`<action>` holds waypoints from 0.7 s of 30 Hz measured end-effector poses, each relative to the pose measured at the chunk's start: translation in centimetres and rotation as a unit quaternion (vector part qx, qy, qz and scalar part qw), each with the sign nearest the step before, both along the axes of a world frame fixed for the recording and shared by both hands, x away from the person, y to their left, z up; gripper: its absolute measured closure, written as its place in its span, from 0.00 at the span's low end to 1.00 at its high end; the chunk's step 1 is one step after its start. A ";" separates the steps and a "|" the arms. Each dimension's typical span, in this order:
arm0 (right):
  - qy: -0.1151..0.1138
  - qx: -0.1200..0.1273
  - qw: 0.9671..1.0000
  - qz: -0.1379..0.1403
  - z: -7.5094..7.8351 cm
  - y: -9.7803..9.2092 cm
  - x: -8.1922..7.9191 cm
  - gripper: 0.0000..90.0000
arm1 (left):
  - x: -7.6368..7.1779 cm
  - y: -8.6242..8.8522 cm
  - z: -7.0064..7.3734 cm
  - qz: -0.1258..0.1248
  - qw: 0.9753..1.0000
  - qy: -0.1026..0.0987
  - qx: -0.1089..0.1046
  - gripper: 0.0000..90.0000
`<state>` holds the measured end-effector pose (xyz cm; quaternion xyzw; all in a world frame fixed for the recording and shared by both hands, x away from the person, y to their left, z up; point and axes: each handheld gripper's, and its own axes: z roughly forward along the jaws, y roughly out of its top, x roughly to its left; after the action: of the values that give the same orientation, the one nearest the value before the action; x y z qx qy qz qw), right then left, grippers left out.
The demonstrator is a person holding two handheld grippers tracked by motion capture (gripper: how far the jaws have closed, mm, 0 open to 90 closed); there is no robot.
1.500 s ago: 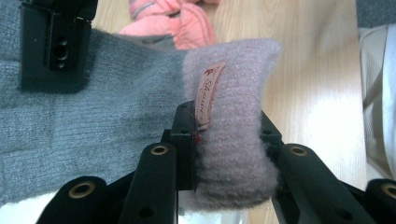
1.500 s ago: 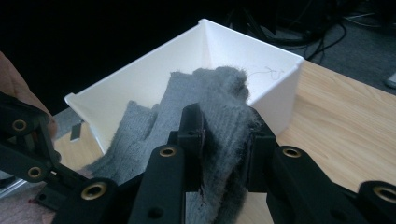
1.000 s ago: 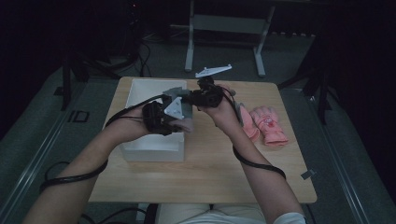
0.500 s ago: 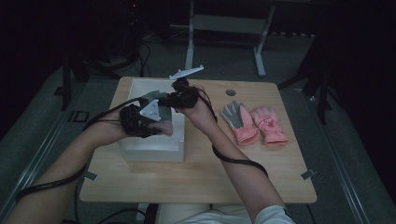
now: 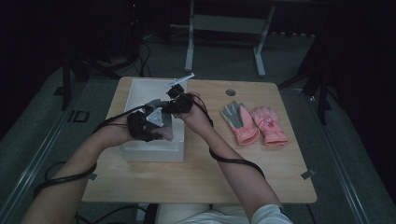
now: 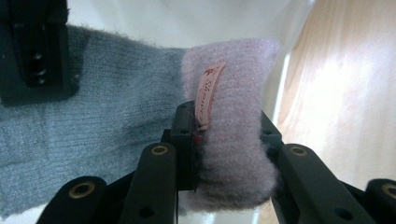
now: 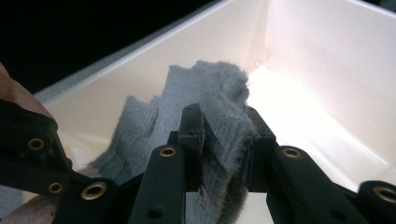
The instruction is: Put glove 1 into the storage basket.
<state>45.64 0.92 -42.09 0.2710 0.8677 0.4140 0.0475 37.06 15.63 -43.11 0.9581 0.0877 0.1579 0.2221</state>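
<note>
Your L gripper is clamped tight on the pink cuff of the knit glove, label facing cam; grey body of the glove runs off to frame left in the left gripper view. R gripper is closed on a bunched grey fold at the finger end, fingers splaying toward upper left of its view. So the glove's long axis runs gripper to gripper, cuff at L, fingers at R, and it's inside the white box; can't tell if it touches the floor.

High view: both grippers sit left of centre over the box, L gripper lower, R gripper above it, nearer the far wall. Judgement: next move is lowering and letting go; R end has less room, wall just beyond it.

Box stands on the wood table, left half. Further right, mid-frame, a pink glove pair lies flat, well apart from the box. Room beyond is dark; metal stand legs at top centre.
</note>
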 end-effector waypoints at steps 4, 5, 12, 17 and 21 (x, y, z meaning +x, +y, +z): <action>0.019 -0.017 1.000 0.001 -0.7 0.2 0.8 0.82 | 0.7 -0.4 -1.4 -0.013 0.999 -0.010 0.049 0.77; 0.019 -0.017 1.000 0.001 -0.7 0.2 0.8 0.82 | 0.7 -0.4 -1.4 -0.013 0.999 -0.010 0.049 0.77; 0.023 -0.057 0.998 0.004 -2.0 1.3 1.5 0.82 | 2.0 -1.1 -3.3 -0.025 0.995 0.003 0.094 0.77; 0.031 -0.079 0.996 0.001 -2.8 2.0 1.8 0.82 | 2.7 -1.5 -4.6 -0.035 0.994 0.006 0.106 0.78; 0.025 -0.099 0.995 -0.004 -2.9 2.3 2.1 0.78 | 3.6 -1.6 -4.9 -0.039 0.993 0.019 0.106 0.77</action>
<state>47.75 3.26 -44.98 0.2787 0.9043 0.3187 0.0545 40.62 14.04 -48.00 0.9818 0.0375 0.1390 0.1239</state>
